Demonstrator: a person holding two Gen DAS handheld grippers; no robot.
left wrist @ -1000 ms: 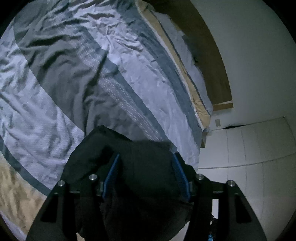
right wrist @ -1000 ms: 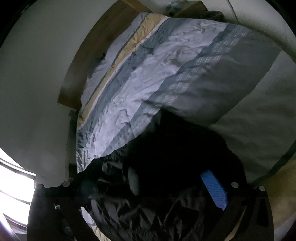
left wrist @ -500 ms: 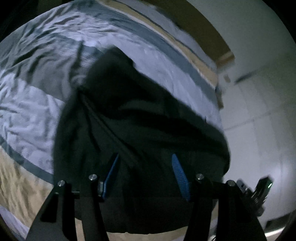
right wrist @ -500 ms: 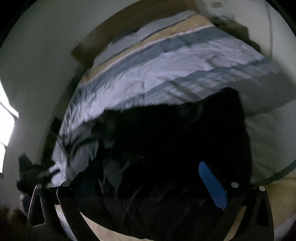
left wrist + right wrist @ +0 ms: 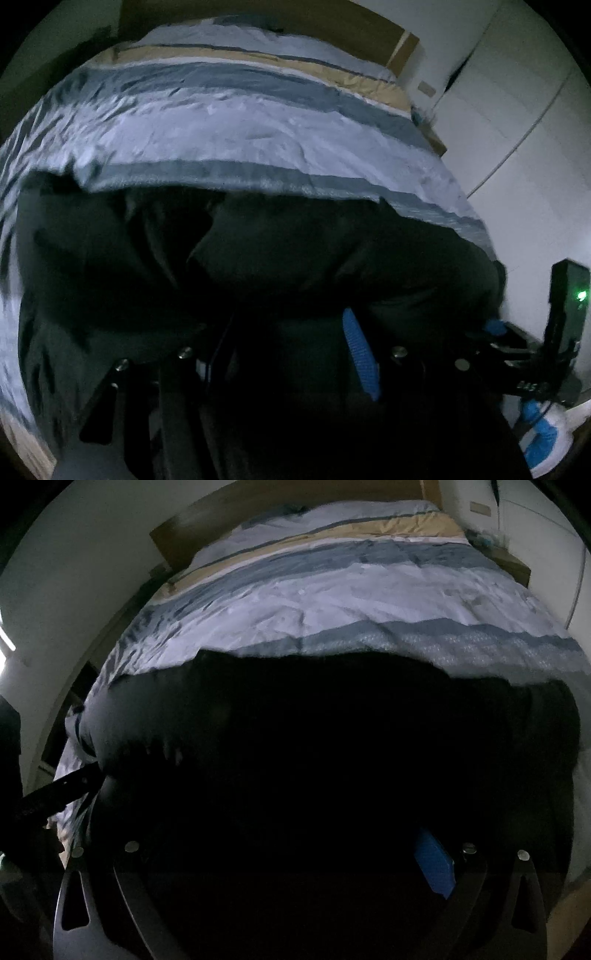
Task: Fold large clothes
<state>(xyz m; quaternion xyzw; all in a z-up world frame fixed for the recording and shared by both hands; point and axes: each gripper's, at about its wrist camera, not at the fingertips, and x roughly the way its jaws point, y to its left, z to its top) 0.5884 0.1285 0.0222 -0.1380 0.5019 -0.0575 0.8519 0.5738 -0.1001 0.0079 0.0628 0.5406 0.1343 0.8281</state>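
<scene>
Left wrist view: a dark garment [image 5: 295,258] lies spread across the near part of the bed [image 5: 240,122], reaching from the bed's left edge to its right edge and covering the lower bands of the striped duvet [image 5: 258,147]. The cloth runs down over the left gripper [image 5: 284,354] and hides its left finger; only the blue pad [image 5: 360,360] of the right finger shows, with fabric draped between the jaws. The jaws look closed on the garment, though the dim light and blur leave the contact itself hard to see. At the bed's near right corner the right gripper [image 5: 495,326] shows from outside, a blue tip against the cloth and a black body with a green light [image 5: 581,294] behind it. A wooden headboard [image 5: 332,22] stands at the far edge of the bed, and a white wall [image 5: 517,129] rises past the right edge.

Right wrist view: the garment [image 5: 332,738] fills the lower half as a nearly black mass over the near edge of the bed [image 5: 332,602]. It covers the right gripper [image 5: 295,867]; one blue pad [image 5: 434,866] shows at the right, cloth pressed against it. The jaws appear to hold the garment. The duvet [image 5: 351,590] beyond is wrinkled, with tan, blue and pale stripes toward the headboard [image 5: 258,506].
</scene>
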